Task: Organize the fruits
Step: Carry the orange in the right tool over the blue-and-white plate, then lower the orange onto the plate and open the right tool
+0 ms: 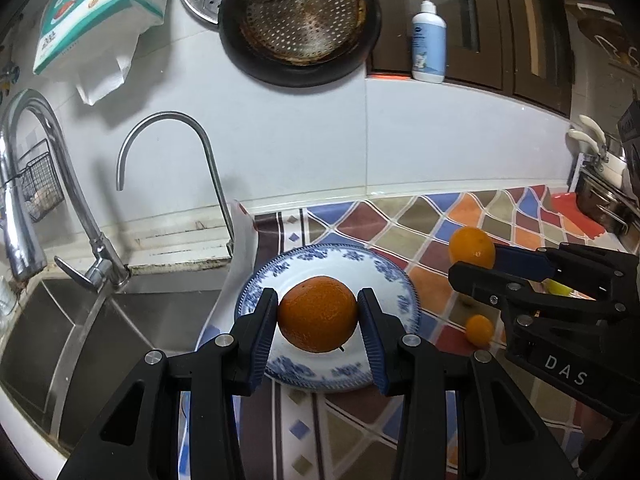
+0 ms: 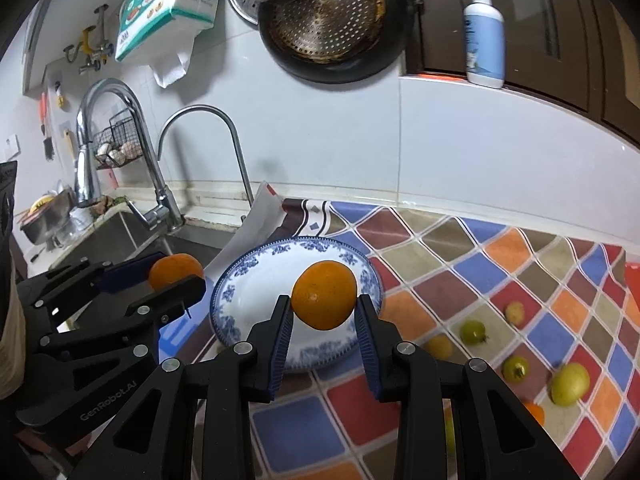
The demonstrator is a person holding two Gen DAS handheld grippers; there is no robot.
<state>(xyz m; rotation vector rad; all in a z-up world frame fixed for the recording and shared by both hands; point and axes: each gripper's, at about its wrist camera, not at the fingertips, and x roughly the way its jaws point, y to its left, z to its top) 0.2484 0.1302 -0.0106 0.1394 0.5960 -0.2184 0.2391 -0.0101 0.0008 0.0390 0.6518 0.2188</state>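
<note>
Left tool [image 1: 318, 312] pinching orange [image 1: 318, 314], right tool [image 2: 324, 312] pinching second orange [image 2: 324, 294], both above plate [image 2: 256, 292]; simultaneous release risks collision, roll-off

Orange fruits [image 1: 318, 314] [image 2: 324, 295], blue-and-white floral plate [image 1: 352, 258], multicoloured diamond-check cloth [image 2: 480, 264].

On my left wrist view, lower right, "DAS" stands in white on the right gripper [image 1: 472, 264] body. On my right wrist view, lower left, "GenRobot.AI" marks the left gripper [image 2: 176, 276]. The tissue pack's [image 2: 168, 8] print looks unreadable.
</note>
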